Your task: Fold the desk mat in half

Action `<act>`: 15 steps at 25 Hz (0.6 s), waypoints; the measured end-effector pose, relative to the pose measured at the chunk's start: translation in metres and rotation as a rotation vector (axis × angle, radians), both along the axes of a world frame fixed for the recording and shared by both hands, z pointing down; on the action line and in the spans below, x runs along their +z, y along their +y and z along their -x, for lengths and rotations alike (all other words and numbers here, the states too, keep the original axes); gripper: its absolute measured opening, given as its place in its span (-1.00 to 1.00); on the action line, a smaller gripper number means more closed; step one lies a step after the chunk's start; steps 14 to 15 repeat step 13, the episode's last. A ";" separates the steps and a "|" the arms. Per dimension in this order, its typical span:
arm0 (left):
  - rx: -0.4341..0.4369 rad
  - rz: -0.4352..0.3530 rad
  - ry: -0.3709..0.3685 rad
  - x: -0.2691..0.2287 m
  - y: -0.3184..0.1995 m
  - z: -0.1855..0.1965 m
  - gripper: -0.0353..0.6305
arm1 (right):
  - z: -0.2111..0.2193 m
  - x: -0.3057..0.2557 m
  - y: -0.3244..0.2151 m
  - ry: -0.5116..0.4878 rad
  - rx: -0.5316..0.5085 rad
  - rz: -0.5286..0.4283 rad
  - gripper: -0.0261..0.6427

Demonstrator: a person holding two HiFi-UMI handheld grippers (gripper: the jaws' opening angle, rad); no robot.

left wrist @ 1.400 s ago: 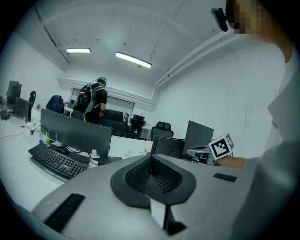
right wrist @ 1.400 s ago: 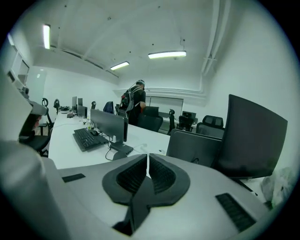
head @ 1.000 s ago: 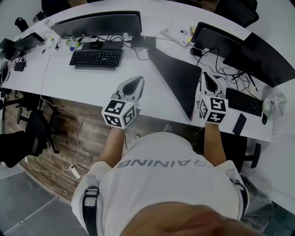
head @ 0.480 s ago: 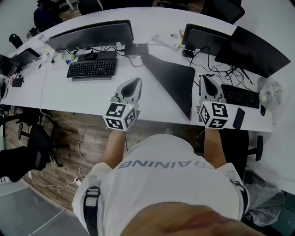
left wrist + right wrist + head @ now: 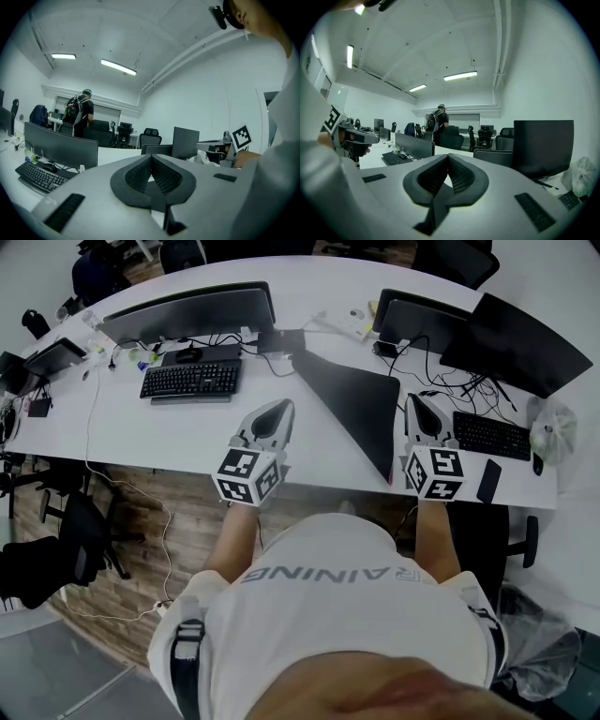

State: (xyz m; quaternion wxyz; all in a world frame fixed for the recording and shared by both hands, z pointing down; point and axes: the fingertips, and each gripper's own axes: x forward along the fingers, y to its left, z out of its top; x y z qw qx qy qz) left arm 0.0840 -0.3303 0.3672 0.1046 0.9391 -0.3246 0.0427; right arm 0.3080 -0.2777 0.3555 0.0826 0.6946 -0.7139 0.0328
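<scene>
Office desk (image 5: 169,427) | left gripper (image 5: 150,158) clenched, empty | right gripper (image 5: 448,155) clenched, empty

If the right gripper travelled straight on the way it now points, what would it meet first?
Most likely the smaller dark monitor at the far side of the desk; the right gripper, shut and empty, points roughly level towards it. Depth is unclear.

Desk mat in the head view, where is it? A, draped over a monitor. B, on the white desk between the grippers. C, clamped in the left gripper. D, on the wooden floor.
B: the desk mat lies on the white desk between the left gripper and the right gripper, neither holding it.
</scene>
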 end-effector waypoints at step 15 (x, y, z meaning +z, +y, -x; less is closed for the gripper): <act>0.001 0.010 0.011 -0.001 0.005 0.002 -0.81 | 0.005 0.005 0.002 0.002 -0.023 0.019 -0.85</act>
